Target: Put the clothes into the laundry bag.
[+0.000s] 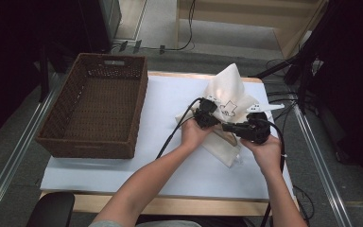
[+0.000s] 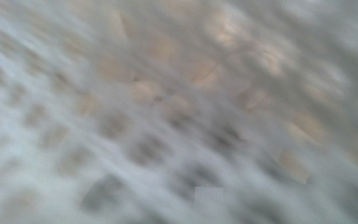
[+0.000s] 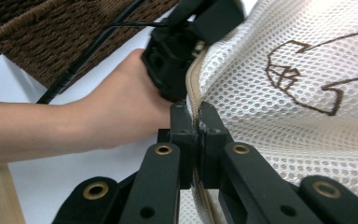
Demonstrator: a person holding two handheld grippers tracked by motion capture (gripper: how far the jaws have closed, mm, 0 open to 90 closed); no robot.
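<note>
A white mesh bag (image 1: 229, 87) with a brown stitched emblem (image 3: 317, 79) lies on the white table mat, with one corner raised in a peak. My right gripper (image 3: 197, 122) is shut on the bag's beige zipper edge (image 3: 193, 84); from above, the right gripper (image 1: 228, 127) points left at the bag's near side. My left gripper (image 1: 211, 112) presses against the bag just above that spot, and its black body (image 3: 186, 46) sits next to the zipper. Blurred mesh (image 2: 177, 112) covers the left gripper view, so its jaws are hidden.
A brown wicker basket (image 1: 94, 146) stands on the left of the mat (image 1: 165, 94), and its woven wall (image 3: 37, 42) is behind the left hand. Black cables trail from both grippers toward the near table edge. A metal rail runs along each side of the table.
</note>
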